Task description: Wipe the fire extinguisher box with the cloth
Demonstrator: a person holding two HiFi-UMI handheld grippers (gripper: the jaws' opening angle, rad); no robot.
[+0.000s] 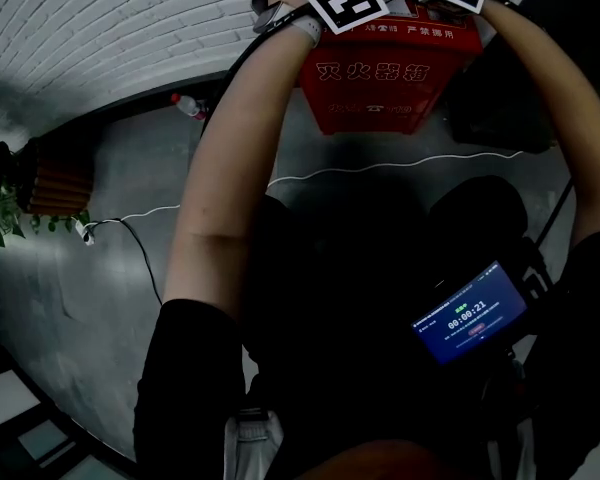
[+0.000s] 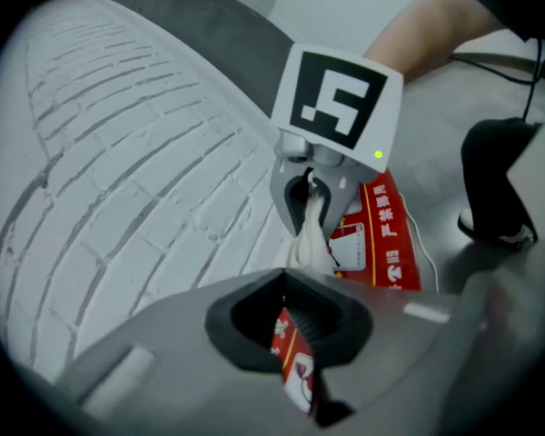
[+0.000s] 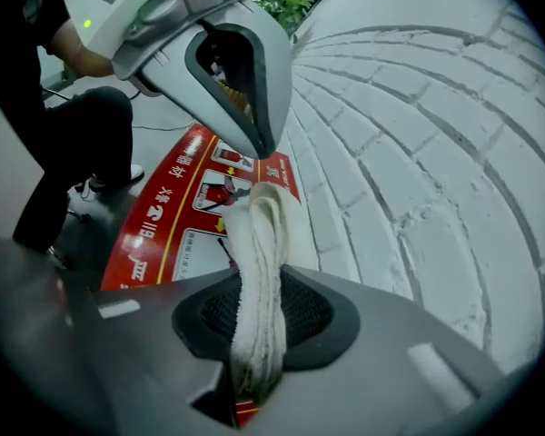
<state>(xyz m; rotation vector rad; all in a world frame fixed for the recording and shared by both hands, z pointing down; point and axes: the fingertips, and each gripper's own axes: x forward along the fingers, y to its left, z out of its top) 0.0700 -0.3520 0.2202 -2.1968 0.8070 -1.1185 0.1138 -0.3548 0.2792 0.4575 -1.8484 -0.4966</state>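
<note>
The right hand-held gripper (image 3: 259, 307) is clamped on a folded white cloth (image 3: 259, 243). The cloth is a strip running 6 to 12 o'clock, its free end over the red fire extinguisher box (image 1: 390, 78). The left hand-held gripper (image 2: 289, 312) is pressed nearly together and empty. In the head view the box stands at 12 o'clock, against the white brick wall (image 3: 418, 153).
</note>
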